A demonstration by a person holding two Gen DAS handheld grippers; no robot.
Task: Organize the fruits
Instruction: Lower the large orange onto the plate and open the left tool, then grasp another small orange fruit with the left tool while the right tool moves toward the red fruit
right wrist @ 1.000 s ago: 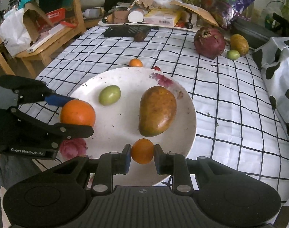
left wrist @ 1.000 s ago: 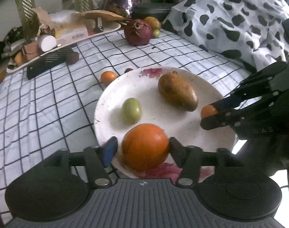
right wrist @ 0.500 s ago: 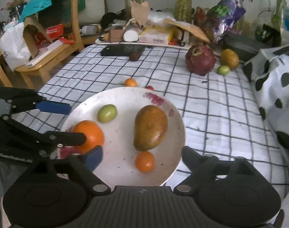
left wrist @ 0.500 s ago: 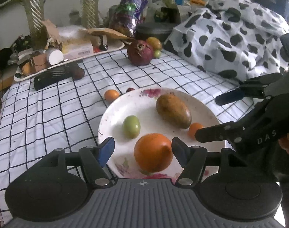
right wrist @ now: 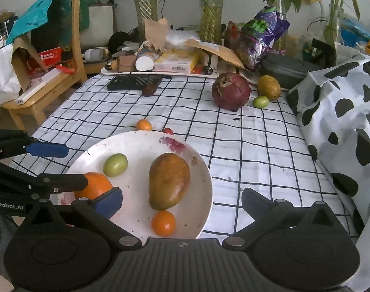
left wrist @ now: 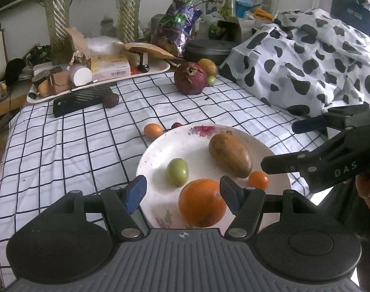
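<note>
A white plate (left wrist: 199, 143) (right wrist: 199, 170) on the checked cloth holds a large orange (left wrist: 202, 202) (right wrist: 97, 186), a green fruit (left wrist: 177, 172) (right wrist: 115, 165), a brown mango (left wrist: 230, 155) (right wrist: 169, 180) and a small orange (left wrist: 257, 180) (right wrist: 163, 222). My left gripper (left wrist: 182, 191) is open, its fingers either side of the large orange and apart from it. My right gripper (right wrist: 182, 200) is open wide above the plate's near edge, empty. Another small orange (left wrist: 152, 131) (right wrist: 144, 124) and a small red fruit (right wrist: 167, 130) lie just beyond the plate.
A pomegranate (left wrist: 190, 78) (right wrist: 231, 91), a yellow mango (right wrist: 269, 87) and a small green fruit (right wrist: 260, 101) lie at the far side. A cluttered tray (left wrist: 99, 73), a black device (left wrist: 82, 99), plant vases and a cow-print cloth (left wrist: 306, 56) at right border the table.
Both grippers opened and pulled back and up. The left let go of the large orange, the right let go of the small orange; both fruits now rest on the plate.
</note>
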